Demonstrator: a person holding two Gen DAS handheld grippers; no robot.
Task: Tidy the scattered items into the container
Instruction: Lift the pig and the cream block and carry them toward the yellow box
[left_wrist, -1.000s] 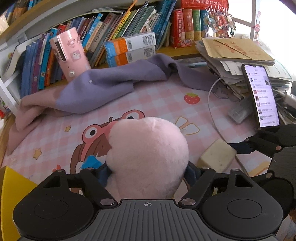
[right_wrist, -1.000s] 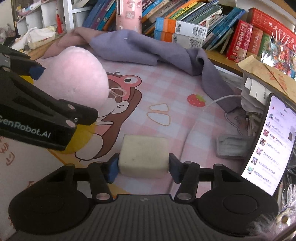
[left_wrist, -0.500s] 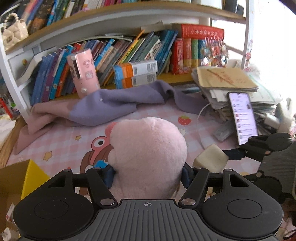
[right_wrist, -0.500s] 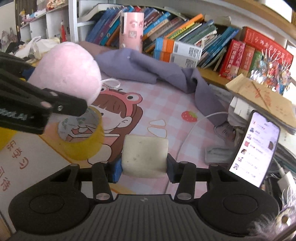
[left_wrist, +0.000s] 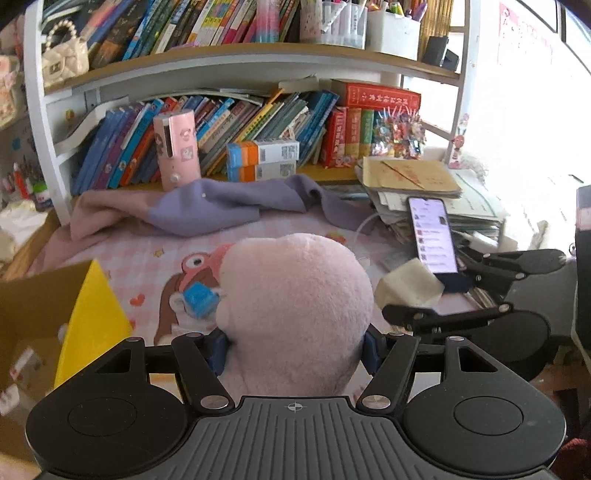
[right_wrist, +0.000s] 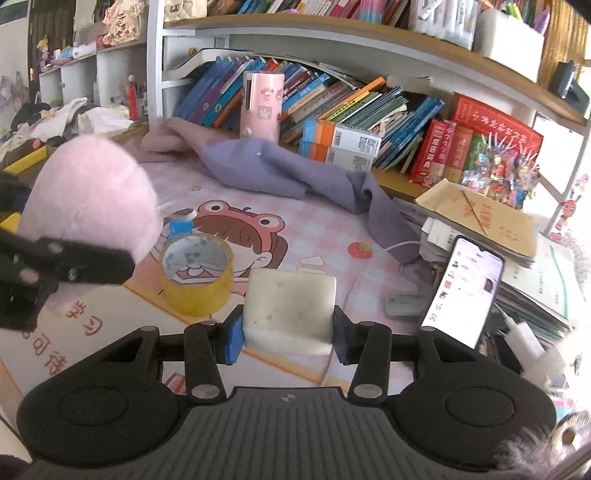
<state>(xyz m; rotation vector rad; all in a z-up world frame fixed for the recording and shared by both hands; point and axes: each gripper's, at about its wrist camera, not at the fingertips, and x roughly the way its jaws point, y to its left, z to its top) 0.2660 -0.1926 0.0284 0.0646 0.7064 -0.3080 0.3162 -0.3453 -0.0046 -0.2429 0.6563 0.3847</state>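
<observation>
Mid-tidy at a cluttered counter: my left hand-held gripper (left_wrist: 295, 345) is clenched on a pink plush toy (left_wrist: 295, 306), lifted clear of the cartoon mat (right_wrist: 317, 221), while my right hand-held gripper (right_wrist: 288, 330) grasps a pale foam block (right_wrist: 290, 308), also held aloft. The yellow cardboard box (left_wrist: 92, 314), the container, sits open just to the left of my left hand-held gripper; I judge neither item has gone in yet, and what already lies inside is too blurred to tell. Left on the mat ahead of my right hand-held gripper are a roll of yellow tape (right_wrist: 197, 271) and, beyond it, a small blue cube (right_wrist: 179, 227). A purple cloth (right_wrist: 280, 170) lies farther ahead, below the bookshelf (left_wrist: 240, 62). To the right, a lit phone (right_wrist: 461, 288) leans against a stack of papers (right_wrist: 476, 218), its white cable (right_wrist: 369, 266) trailing near the foam block. I judge the path to the box open, though the two grippers crowd each other.
</observation>
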